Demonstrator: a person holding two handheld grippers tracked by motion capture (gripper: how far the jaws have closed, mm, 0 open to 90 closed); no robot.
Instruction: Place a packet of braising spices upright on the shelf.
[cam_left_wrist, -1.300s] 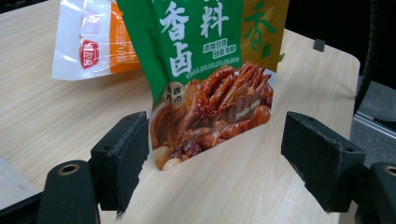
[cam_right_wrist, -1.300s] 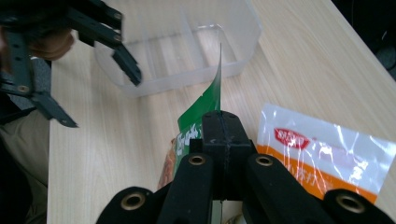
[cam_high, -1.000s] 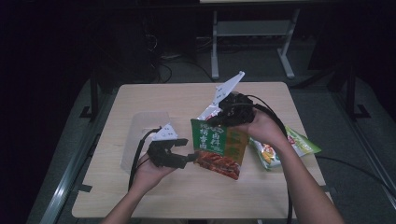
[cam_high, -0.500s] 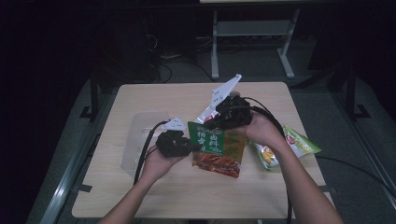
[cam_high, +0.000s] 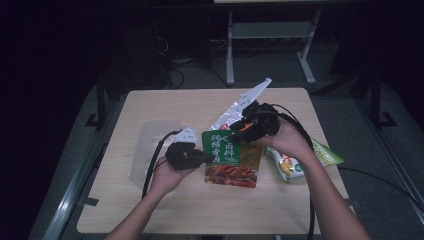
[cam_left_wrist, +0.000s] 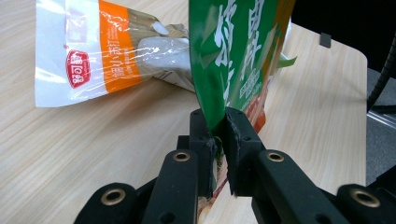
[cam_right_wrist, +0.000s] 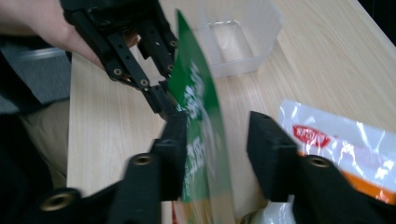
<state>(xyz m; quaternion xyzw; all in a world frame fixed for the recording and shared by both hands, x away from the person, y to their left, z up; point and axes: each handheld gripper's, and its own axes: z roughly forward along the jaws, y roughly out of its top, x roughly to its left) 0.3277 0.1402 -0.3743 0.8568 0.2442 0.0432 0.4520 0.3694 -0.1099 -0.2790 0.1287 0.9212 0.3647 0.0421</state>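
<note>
A wooden table (cam_high: 150, 210) bears a clear tray (cam_high: 150, 145) and snack packets (cam_high: 295, 162).

A fixed overhead camera looks forward and down across the whole worktop (cam_high: 150, 210). Two gripper-mounted cameras sit close, each looking along its own black jaws. All three views share the green snack packet (cam_high: 222, 148) (cam_left_wrist: 233, 51) (cam_right_wrist: 198, 116).

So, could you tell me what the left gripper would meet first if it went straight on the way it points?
The green snack pouch, already pinched between its fingers. Beyond that, probably the right gripper holding the pouch's far side, though depth is unclear.
</note>
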